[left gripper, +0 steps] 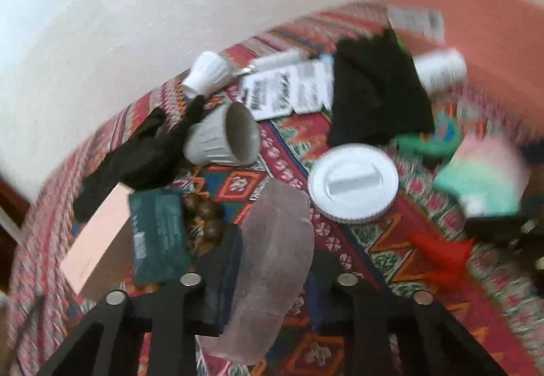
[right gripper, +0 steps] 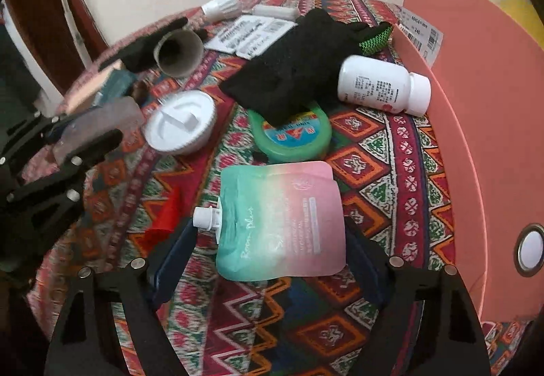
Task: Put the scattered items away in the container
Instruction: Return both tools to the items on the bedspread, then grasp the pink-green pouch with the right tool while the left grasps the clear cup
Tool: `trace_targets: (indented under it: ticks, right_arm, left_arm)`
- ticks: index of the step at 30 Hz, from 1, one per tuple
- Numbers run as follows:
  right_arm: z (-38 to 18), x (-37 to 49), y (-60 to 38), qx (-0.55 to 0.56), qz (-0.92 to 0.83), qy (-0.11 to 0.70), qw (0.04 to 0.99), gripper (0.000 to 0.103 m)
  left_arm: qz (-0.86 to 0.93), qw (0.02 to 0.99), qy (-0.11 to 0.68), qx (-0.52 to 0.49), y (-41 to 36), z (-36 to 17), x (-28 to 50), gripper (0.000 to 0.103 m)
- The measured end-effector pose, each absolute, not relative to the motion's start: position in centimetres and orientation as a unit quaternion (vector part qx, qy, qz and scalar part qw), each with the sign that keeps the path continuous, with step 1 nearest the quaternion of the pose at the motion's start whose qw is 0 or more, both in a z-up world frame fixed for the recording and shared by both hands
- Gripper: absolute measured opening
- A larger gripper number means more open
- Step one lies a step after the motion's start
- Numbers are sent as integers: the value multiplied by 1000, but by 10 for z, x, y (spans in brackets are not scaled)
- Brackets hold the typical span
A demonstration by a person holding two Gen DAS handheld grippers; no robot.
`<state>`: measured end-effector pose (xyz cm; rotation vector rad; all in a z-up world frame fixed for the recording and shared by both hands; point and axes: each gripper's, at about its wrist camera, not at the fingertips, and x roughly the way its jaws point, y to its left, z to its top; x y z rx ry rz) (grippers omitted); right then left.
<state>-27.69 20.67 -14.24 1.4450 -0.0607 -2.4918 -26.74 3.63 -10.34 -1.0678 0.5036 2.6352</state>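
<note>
**Cloth-covered table, salmon bin on my right, both grippers angled down**

Clutter covers the patterned cloth (right gripper: 391,151), and the salmon-pink container (right gripper: 476,110) stands at its right edge, its wall just beside the white pill bottle (right gripper: 384,85).

My right gripper (right gripper: 268,240) tilts steeply down over the one pastel spout pouch (right gripper: 282,223). Its blue fingers (right gripper: 176,250) flank the pouch on either side with a gap showing, so the jaws are released and nothing is gripped yet.

My left gripper (left gripper: 272,260) slopes down toward the table's left side and is clenched on one translucent pinkish flat piece (left gripper: 275,267), which sticks out forward between the pads; that view is blurred.

Counted from largest down: one black cloth pouch (right gripper: 289,77) lying partly over one green round tin (right gripper: 292,138); one white round lid (right gripper: 180,122); one pill bottle on its side; one grey ribbed cup (left gripper: 221,134) tipped over; one black glove (left gripper: 136,151); one pink box (left gripper: 98,240); one dark teal packet (left gripper: 156,233); two printed cards (left gripper: 289,87); one white shuttlecock-shaped piece (left gripper: 207,71); one red scrap (right gripper: 166,216).
</note>
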Motion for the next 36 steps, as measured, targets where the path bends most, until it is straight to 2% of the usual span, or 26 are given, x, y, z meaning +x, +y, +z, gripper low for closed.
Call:
trace_targets:
  ticks: [5, 7, 8, 12, 13, 14, 22, 23, 24, 26, 33, 34, 35, 36]
  right_arm:
    - [-125, -263, 192, 481, -864, -12, 147, 76]
    - [-117, -254, 183, 477, -864, 1, 160, 59]
    - [-114, -250, 179, 477, -863, 3, 168, 55]
    - [-109, -233, 165, 474, -861, 22, 184, 53]
    - [-107, -229, 163, 472, -862, 24, 186, 43]
    - [-105, -227, 162, 469, -862, 21, 191, 0]
    - [-93, -217, 158, 455, -862, 7, 224, 2]
    - [-99, -220, 158, 465, -855, -1, 229, 13]
    - [-108, -224, 158, 477, -850, -6, 224, 50]
    - [-126, -230, 155, 485, -849, -14, 208, 92]
    - [-158, -249, 103, 498, -838, 22, 222, 95]
    - [-159, -251, 98, 492, -841, 28, 223, 91]
    - [-160, -253, 94, 488, -843, 27, 226, 80]
    - [-160, -254, 94, 488, -843, 24, 227, 79]
  left_arm:
    - [916, 118, 127, -363, 12, -79, -237, 18]
    - [917, 118, 119, -362, 6, -75, -223, 18]
    - [917, 117, 113, -363, 2, -73, -217, 18]
    - [918, 110, 102, -366, -6, -66, -193, 18]
    - [919, 109, 100, -366, -7, -64, -187, 18]
    - [919, 109, 99, -365, -8, -61, -182, 18]
    - [920, 108, 102, -363, -10, -49, -156, 18]
    - [919, 107, 101, -365, -11, -49, -155, 18]
    - [919, 106, 100, -367, -12, -50, -154, 18]
    - [918, 104, 96, -370, -14, -52, -153, 18]
    - [917, 101, 88, -376, -31, -54, -152, 18]
    - [917, 100, 86, -377, -33, -55, -153, 18]
    - [917, 99, 84, -378, -35, -55, -153, 18]
    - [916, 98, 83, -379, -37, -56, -153, 18]
